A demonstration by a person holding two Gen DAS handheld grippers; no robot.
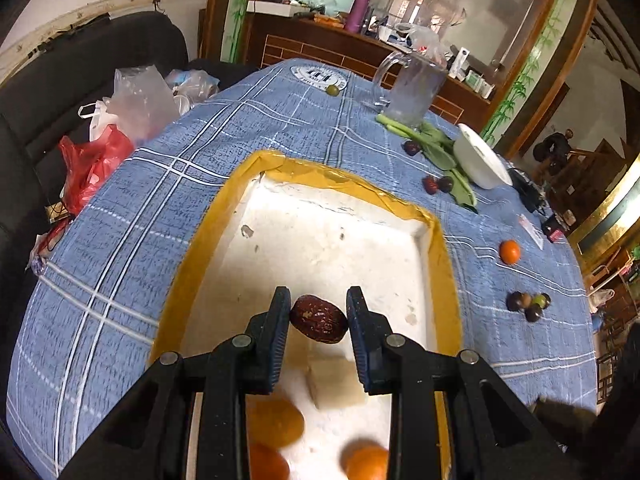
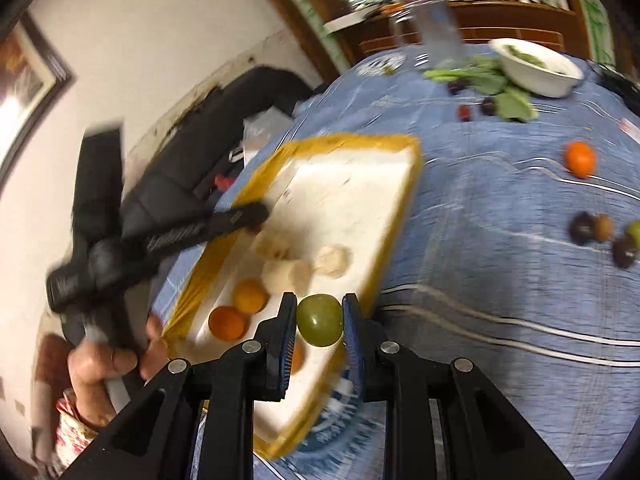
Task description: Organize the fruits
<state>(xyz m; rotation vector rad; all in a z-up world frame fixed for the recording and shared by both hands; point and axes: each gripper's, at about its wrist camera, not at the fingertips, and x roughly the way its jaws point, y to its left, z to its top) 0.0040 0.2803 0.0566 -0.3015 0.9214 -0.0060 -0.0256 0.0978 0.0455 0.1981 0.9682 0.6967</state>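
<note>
Fruits lie partly in a white foam tray (image 1: 320, 240) with a yellow taped rim, partly loose on the blue checked tablecloth (image 1: 180, 168). At the lower centre of the left wrist view the left gripper (image 1: 319, 316) pinches a dark red date (image 1: 319, 319) between its two pads, hanging over the tray's floor. Below it, in the tray, sit orange fruits (image 1: 274, 420) and a pale cut piece (image 1: 336, 384).

At the lower centre of the right wrist view the right gripper (image 2: 319, 320) pinches a round green fruit (image 2: 319, 320), both pads touching its sides, over the tray's near corner. In that view the tray (image 2: 360, 184) holds two orange fruits (image 2: 250, 296) and three pale banana pieces (image 2: 286, 274); the left gripper (image 2: 240, 216) reaches in from the left edge, held by a hand (image 2: 108, 364) at lower left.

Loose on the cloth to the right of the tray: an orange (image 1: 509, 251), a cluster of small dark, brown and green fruits (image 1: 528, 304), and dark red fruits (image 1: 436, 184) beside green leaves (image 1: 440, 148). Farther up stand a white bowl (image 1: 480, 160) and a glass pitcher (image 1: 412, 88); a small green fruit (image 1: 332, 89) lies near the table's far edge. Plastic bags (image 1: 132, 104) sit at the left on a dark sofa (image 1: 80, 60).
</note>
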